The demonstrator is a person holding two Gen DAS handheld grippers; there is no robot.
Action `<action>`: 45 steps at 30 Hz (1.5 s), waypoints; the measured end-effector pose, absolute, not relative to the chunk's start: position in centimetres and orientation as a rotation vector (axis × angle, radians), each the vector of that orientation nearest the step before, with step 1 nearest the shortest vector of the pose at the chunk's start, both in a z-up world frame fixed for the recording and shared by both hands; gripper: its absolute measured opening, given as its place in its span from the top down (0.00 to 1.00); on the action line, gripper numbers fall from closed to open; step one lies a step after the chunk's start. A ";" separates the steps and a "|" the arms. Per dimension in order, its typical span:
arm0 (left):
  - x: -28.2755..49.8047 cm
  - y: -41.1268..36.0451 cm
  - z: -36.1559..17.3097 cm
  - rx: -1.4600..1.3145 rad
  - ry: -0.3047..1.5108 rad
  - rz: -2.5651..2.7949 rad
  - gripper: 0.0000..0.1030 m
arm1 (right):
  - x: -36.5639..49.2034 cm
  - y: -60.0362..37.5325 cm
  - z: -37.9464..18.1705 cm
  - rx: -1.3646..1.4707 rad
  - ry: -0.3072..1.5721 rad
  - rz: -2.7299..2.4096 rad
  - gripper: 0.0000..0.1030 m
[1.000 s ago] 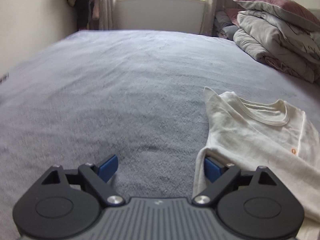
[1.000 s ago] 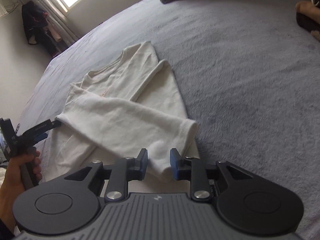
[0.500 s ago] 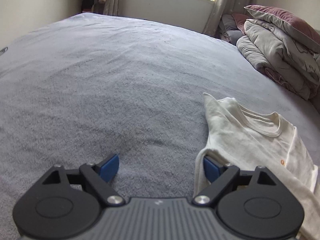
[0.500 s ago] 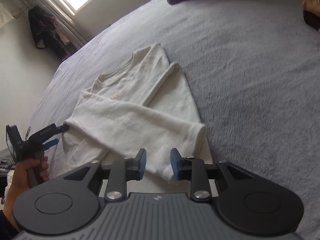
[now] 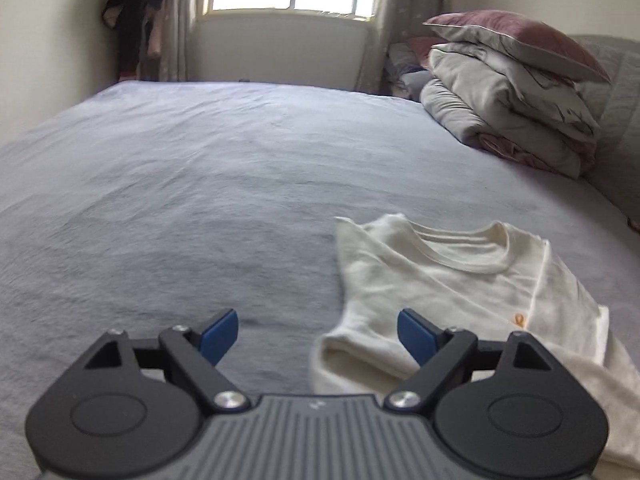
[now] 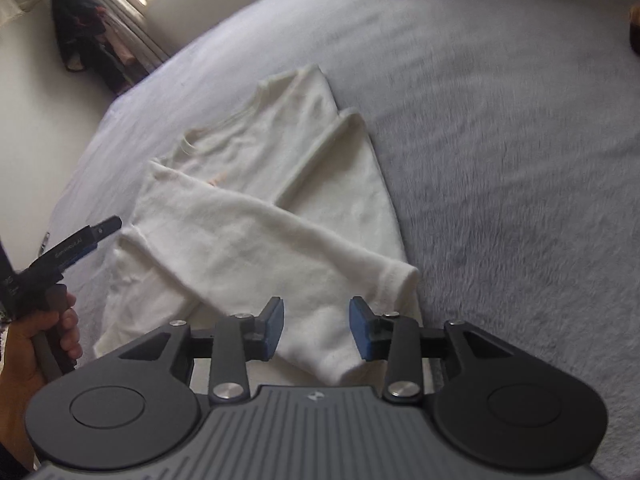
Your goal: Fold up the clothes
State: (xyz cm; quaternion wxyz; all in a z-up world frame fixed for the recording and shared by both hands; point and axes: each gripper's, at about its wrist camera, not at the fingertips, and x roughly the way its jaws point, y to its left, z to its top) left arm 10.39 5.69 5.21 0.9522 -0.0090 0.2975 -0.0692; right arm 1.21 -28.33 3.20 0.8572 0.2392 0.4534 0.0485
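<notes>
So your left hand-held gripper (image 5: pixel 318 330) hangs with its jaws spread wide and nothing between them, just off the left fold of the cream shirt (image 6: pixel 256 216), which leaves that side lying flat as you set it. That shirt sits on the grey bed (image 5: pixel 180 184), well away from the far edge under the window and from the stacked bedding (image 5: pixel 516 92) in the far right corner, giving you bare cover all around it. One sleeve (image 6: pixel 280 248) lies crosswise over the body, cuff toward you. Your right hand-held gripper (image 6: pixel 316 330) is opening over that cuff, pads clear of the cloth, likely letting it settle
</notes>
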 end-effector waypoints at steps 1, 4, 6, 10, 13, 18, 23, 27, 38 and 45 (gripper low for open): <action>9.9 4.6 5.1 0.018 0.586 -0.175 0.15 | 1.2 -28.5 3.1 0.510 0.952 0.097 0.62; 9.7 2.9 4.8 0.119 0.573 -0.193 0.15 | 0.8 -28.2 4.4 0.469 0.906 0.080 0.61; 10.7 3.0 3.7 0.175 0.639 -0.114 0.15 | 0.7 -27.7 5.0 0.406 0.873 0.101 0.48; 11.8 5.2 2.6 0.086 0.707 -0.081 0.10 | 1.2 -28.0 3.8 0.434 0.915 0.062 0.48; 11.9 5.5 3.7 0.113 0.702 -0.038 0.10 | 0.5 -27.7 5.6 0.382 0.825 0.076 0.47; 10.7 6.2 5.5 0.079 0.681 0.008 0.13 | 1.3 -27.1 3.8 0.323 0.925 0.058 0.46; 6.1 4.2 7.9 0.021 0.639 -0.147 0.13 | 0.8 -26.2 5.6 0.276 0.842 0.113 0.41; 2.0 0.6 6.7 0.157 0.709 -0.255 0.12 | 1.4 -24.7 3.8 0.157 0.929 0.109 0.40; -2.0 2.7 3.3 0.223 0.793 -0.277 0.06 | -0.2 -24.6 3.6 -0.015 0.909 0.144 0.40; -3.7 5.4 4.9 0.191 0.768 -0.287 0.06 | -2.6 -27.1 3.8 -0.034 0.942 0.144 0.35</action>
